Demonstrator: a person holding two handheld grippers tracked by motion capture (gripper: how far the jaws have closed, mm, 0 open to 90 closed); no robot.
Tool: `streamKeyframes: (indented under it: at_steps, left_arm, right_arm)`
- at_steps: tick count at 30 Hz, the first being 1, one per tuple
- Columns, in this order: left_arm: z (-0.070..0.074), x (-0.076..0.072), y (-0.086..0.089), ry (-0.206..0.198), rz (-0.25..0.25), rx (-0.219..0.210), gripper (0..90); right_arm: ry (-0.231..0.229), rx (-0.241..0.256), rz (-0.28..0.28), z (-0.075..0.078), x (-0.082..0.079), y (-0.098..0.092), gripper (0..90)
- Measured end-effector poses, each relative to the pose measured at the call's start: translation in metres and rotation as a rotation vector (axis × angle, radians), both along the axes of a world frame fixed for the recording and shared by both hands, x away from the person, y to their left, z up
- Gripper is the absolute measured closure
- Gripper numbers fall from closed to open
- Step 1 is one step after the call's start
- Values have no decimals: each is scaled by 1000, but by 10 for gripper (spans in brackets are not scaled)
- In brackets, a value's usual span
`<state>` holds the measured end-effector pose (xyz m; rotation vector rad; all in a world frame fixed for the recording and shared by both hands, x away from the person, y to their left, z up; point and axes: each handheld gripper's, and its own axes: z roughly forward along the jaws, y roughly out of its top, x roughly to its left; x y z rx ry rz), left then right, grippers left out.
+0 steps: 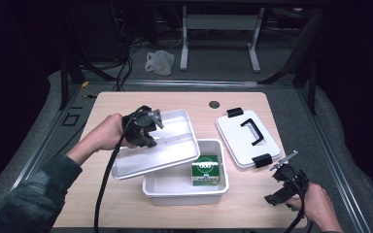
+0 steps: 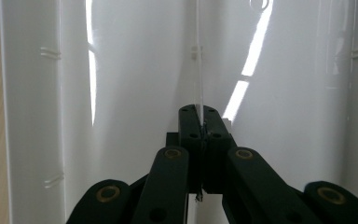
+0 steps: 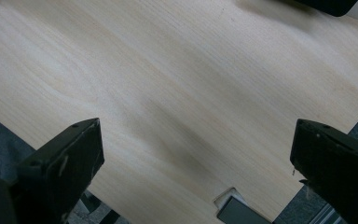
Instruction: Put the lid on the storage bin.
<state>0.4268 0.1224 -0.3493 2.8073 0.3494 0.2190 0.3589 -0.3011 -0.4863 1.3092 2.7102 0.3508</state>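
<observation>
The left gripper (image 1: 148,127) holds a white tray (image 1: 175,145) by a thin inner divider — in the left gripper view its fingers (image 2: 192,122) are pressed together on that wall (image 2: 198,70), with almost no gap between them. In the high view the tray sits tilted, its near right part overlapping the far left rim of the open white box (image 1: 184,187), which stands near the middle of the tabletop (image 1: 126,204) toward the near edge. A green carton (image 1: 205,171) stands inside the box at its right side. The box lid (image 1: 246,138), with its black handle and clips, lies flat near the right edge, well apart from the tray.

The right gripper (image 1: 284,187) hovers at the near right corner. Its fingers (image 3: 65,163) are spread wide with nothing between them, and bare wood shows under them.

The main risk looks to be the grip itself: a narrow pinch on a thin, smooth plastic wall carrying a wide tray. If the tray swings or its edge catches on the box rim, it could twist in the fingers and slip out, or flex the divider. The tray seems meant to go into or come off the box — I cannot tell which. If it goes down, the carton may stand too tall beneath it, leaving it canted. A hard knock on the rim could also shove the light box toward the near edge, since the right gripper is not steadying it.
</observation>
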Motion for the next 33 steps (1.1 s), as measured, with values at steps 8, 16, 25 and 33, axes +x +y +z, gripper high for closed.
streamKeyframes:
  at_steps: [8, 16, 25, 33]
  left_arm:
    - [-11, -7, -38, 18, -62, 9, 892]
    - [-27, -15, -65, 21, -107, 30, 892]
    - [-44, -20, -81, 9, -148, 77, 892]
    - [-51, -20, -86, 7, -173, 78, 891]
  right_arm:
    - [3, -2, 3, -1, 0, 1, 22]
    - [7, -8, 8, -3, 0, 2, 22]
    - [21, -7, 12, -5, 0, 1, 23]
    - [15, -7, 14, -5, 0, 1, 23]
